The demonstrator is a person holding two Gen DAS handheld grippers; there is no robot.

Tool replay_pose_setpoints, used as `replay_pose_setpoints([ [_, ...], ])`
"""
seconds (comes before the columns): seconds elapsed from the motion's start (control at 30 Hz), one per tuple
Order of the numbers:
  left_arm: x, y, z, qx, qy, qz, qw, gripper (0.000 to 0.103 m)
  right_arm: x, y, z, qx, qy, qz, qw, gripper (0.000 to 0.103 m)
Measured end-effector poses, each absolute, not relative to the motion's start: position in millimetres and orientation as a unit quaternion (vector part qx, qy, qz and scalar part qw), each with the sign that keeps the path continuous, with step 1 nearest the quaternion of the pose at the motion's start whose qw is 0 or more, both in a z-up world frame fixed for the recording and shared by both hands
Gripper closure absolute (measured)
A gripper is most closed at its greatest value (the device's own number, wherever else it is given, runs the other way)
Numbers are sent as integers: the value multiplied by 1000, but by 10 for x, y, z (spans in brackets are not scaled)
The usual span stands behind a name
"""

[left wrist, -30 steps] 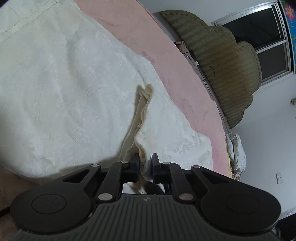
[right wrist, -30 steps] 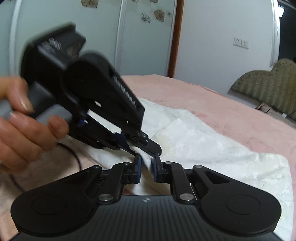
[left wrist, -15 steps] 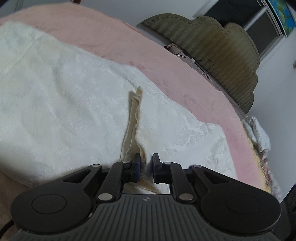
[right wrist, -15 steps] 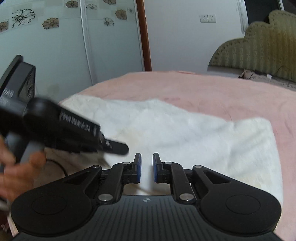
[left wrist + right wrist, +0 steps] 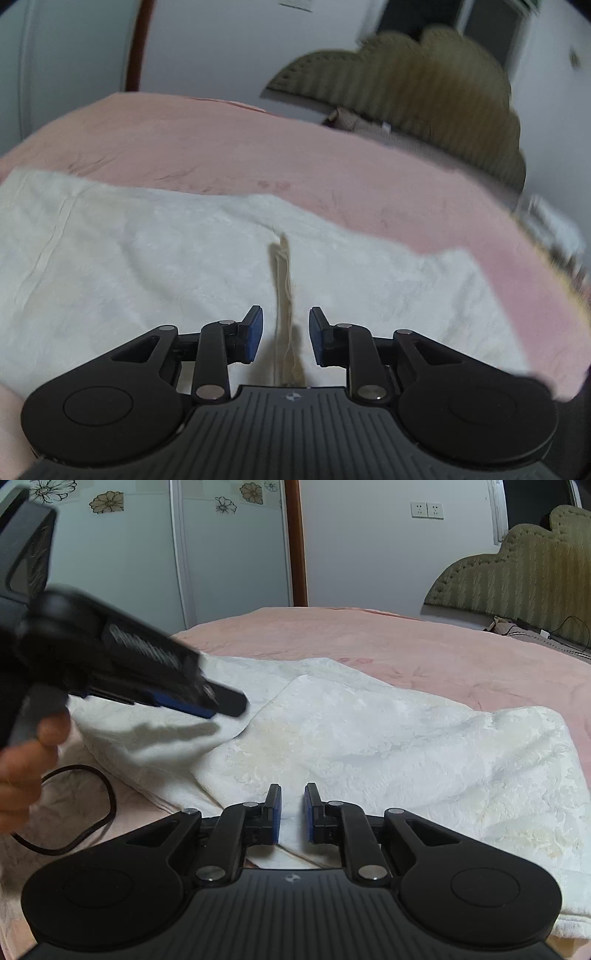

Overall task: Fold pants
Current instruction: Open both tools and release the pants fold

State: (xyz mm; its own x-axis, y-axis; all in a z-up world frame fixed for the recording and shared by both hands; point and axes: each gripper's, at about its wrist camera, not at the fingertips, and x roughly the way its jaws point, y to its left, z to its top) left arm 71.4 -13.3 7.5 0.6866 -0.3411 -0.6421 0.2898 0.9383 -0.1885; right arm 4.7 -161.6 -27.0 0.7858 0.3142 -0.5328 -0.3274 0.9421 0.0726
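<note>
The white textured pants (image 5: 155, 266) lie folded on the pink bed, also in the right wrist view (image 5: 388, 738). A raised cream ridge of fabric (image 5: 282, 280) runs between the jaws of my left gripper (image 5: 285, 326), which is open and not pinching it. My right gripper (image 5: 292, 805) is slightly open and empty, just above the pants' near edge. The left gripper shows in the right wrist view (image 5: 225, 705), blurred, held by a hand (image 5: 22, 760) over the pants' left part.
The pink bedspread (image 5: 229, 147) extends beyond the pants to a green scalloped headboard (image 5: 517, 576). A black cable (image 5: 88, 812) loops on the bed at the left. A wardrobe with flower decals (image 5: 110, 554) and a wall stand behind.
My left gripper has opened and let go of the fabric ridge, then drawn back. My right gripper released the pants and pulled away; the folded layer has settled flat.
</note>
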Motion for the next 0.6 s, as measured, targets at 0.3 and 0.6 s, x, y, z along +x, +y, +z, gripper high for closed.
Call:
replay_pose_setpoints([
  [0.3, 619, -295, -82, 41, 337, -142, 930, 62, -10, -1572, -268, -16, 280, 168, 945, 90],
  [0.6, 655, -368, -71, 54, 336, -134, 931, 60, -12, -1575, -264, -18, 280, 167, 945, 90],
])
